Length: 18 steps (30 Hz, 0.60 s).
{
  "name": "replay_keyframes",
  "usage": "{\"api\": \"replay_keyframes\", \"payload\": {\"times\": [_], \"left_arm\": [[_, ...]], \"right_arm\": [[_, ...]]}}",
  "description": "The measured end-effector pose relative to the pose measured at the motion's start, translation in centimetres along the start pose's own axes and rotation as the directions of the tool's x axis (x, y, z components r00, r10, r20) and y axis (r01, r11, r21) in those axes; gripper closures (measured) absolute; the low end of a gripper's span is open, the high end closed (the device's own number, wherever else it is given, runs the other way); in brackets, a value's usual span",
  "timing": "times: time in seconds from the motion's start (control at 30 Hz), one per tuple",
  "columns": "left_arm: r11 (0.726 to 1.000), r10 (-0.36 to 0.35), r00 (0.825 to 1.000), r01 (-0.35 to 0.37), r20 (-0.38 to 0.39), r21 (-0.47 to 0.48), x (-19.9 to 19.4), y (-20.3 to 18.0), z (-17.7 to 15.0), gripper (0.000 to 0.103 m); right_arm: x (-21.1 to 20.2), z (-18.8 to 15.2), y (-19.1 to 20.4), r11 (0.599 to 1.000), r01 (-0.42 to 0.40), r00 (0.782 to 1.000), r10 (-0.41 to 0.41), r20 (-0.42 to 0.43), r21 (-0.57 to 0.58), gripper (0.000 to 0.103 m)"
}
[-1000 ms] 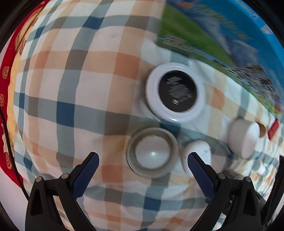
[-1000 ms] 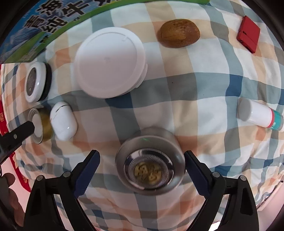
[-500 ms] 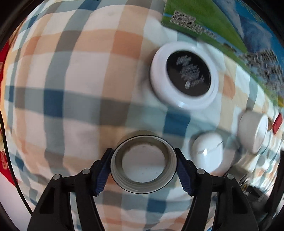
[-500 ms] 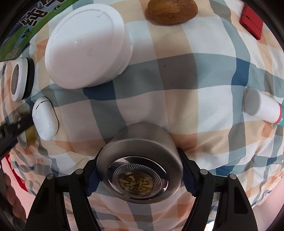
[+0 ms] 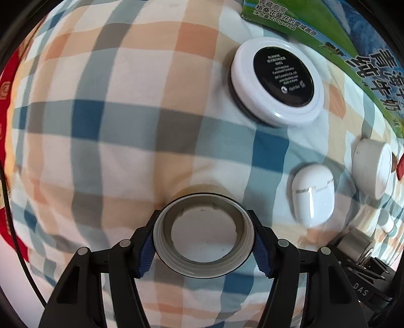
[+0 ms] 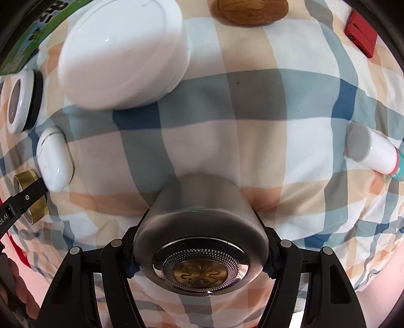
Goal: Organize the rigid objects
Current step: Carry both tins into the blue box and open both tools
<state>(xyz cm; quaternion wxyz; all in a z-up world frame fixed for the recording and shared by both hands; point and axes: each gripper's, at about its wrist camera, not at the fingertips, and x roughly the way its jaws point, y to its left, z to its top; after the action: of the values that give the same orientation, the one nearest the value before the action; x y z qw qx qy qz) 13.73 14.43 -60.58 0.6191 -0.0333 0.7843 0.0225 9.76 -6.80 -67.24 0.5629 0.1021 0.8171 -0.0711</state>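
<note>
My left gripper is shut on a gold screw cap, open side toward the camera, held over the checked cloth. The cap also shows in the right wrist view. My right gripper is shut on a round silver shaver with a mesh and gold face. The shaver also shows at the lower right of the left wrist view.
A white compact with a black label, a white earbud case and a white jar lie to the right. In the right wrist view, a large white jar, a brown stone, a red box, a white tube. A green-blue carton lies behind.
Both grippers moved forward and closed, the left on the gold cap, the right on the silver shaver. Both objects now sit closer to the cameras, between the fingers.
</note>
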Motion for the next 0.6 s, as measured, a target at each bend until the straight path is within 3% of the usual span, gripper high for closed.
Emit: {"api": "replay_keyframes", "payload": {"times": [0.4, 0.6], "left_arm": [[0.996, -0.037, 0.994, 0.029, 0.099, 0.08, -8.7, -3.9, -4.1, 0.041], [0.991, -0.078, 0.984, 0.059, 0.158, 0.124, -12.7, -5.8, -3.2, 0.041]], "right_arm": [[-6.5, -2.4, 2.8, 0.996, -0.041, 0.998, 0.045, 0.04, -0.08, 0.03], [-10.6, -2.8, 2.7, 0.992, -0.046, 0.993, 0.058, 0.1, -0.119, 0.03]]}}
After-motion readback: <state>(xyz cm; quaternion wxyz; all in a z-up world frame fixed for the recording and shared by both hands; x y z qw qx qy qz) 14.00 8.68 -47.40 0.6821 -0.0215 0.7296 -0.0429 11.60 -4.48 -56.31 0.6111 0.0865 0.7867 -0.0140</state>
